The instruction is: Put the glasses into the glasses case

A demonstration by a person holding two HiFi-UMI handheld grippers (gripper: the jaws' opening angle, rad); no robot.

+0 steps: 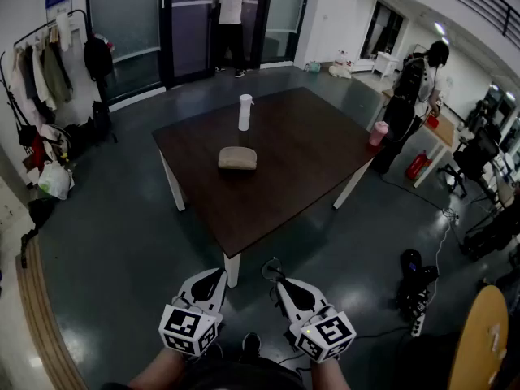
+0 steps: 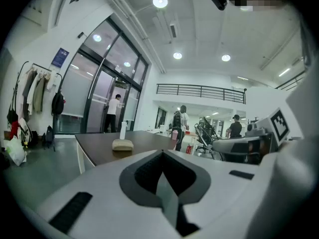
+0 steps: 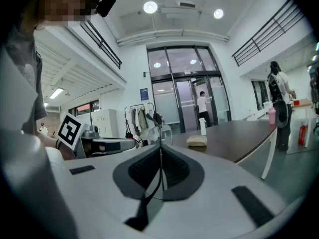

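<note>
A tan glasses case point(image 1: 236, 158) lies shut near the middle of the dark brown table point(image 1: 309, 161); it also shows far off as the case point(image 2: 122, 144) and the case point(image 3: 197, 140). Both grippers hang low in front of the table's near corner, well short of the case. My right gripper point(image 1: 279, 283) is shut on the thin-framed glasses point(image 1: 270, 268). A lens of the glasses point(image 3: 162, 132) sticks up past the right gripper point(image 3: 160, 148). My left gripper point(image 1: 218, 273) is shut with nothing in it, as the left gripper point(image 2: 162, 156) shows.
A white bottle point(image 1: 244, 112) stands beyond the case and a pink cup point(image 1: 379, 133) at the table's right corner. A person point(image 1: 414, 80) stands by that corner, another person point(image 1: 233, 19) at the glass doors. A coat rack point(image 1: 41, 63) lines the left wall. A round wooden tabletop point(image 1: 481, 340) is near right.
</note>
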